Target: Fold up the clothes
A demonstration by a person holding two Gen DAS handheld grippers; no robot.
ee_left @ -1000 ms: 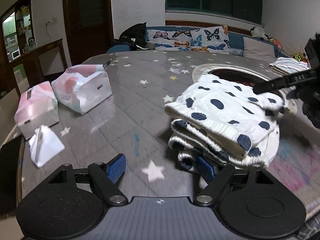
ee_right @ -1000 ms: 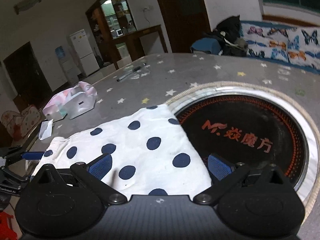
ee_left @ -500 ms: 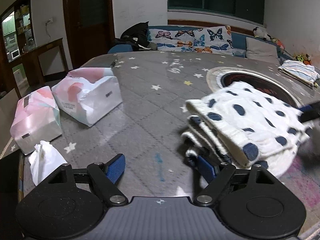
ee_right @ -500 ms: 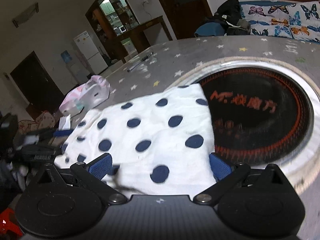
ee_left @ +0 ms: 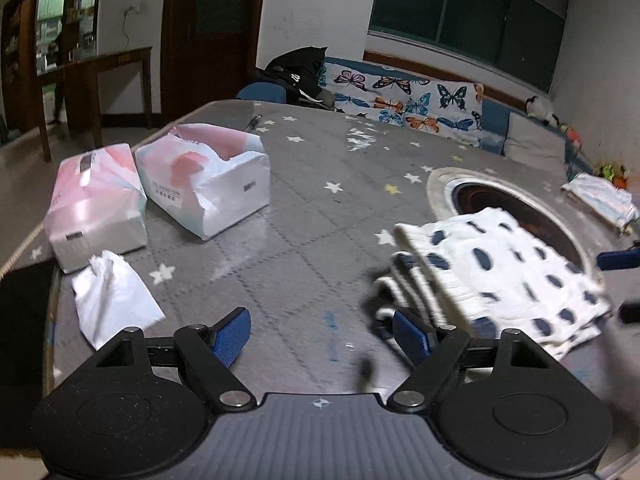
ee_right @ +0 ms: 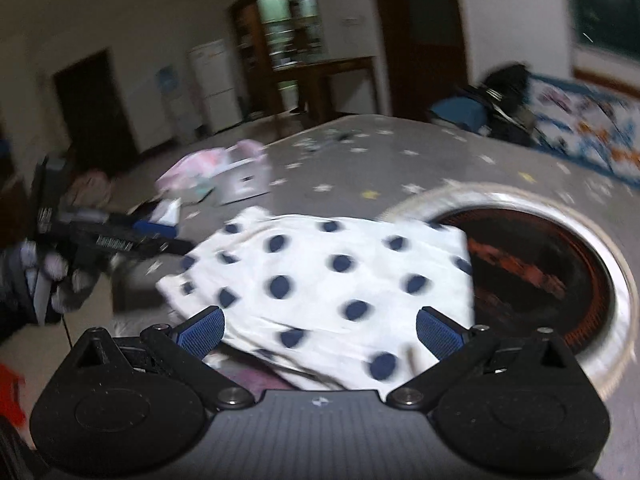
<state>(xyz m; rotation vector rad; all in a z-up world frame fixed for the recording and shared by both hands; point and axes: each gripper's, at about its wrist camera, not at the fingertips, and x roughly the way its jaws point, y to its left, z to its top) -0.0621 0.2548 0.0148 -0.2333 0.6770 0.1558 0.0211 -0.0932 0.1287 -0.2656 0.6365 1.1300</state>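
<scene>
White cotton dotted with navy spots, a folded garment [ee_left: 504, 276] lies in layers on a grey table cover [ee_left: 304, 216] printed with stars, one end lapping over the rim of a round black cooktop [ee_right: 560, 272] set into the table. Seen from the left wrist, the left gripper [ee_left: 322, 334] hangs low over the cover with its blue-padded jaws spread wide and nothing between them; its right-hand pad sits just in front of the stacked edges of the folded garment, and whether it touches them cannot be told. Seen from the right wrist, where the picture is blurred, the right gripper [ee_right: 320, 330] also stands with jaws parted, hovering above the near edge of the cloth without pinching it. Two opened tissue packs [ee_left: 200, 184] in pink and white plastic rest side by side near the far left corner, with a loose white tissue [ee_left: 114, 300] close by. A second folded cloth [ee_left: 600, 200], striped, lies on the far right of the table, well apart from the spotted one. Behind the table runs a sofa with butterfly-print cushions [ee_left: 408, 100].
</scene>
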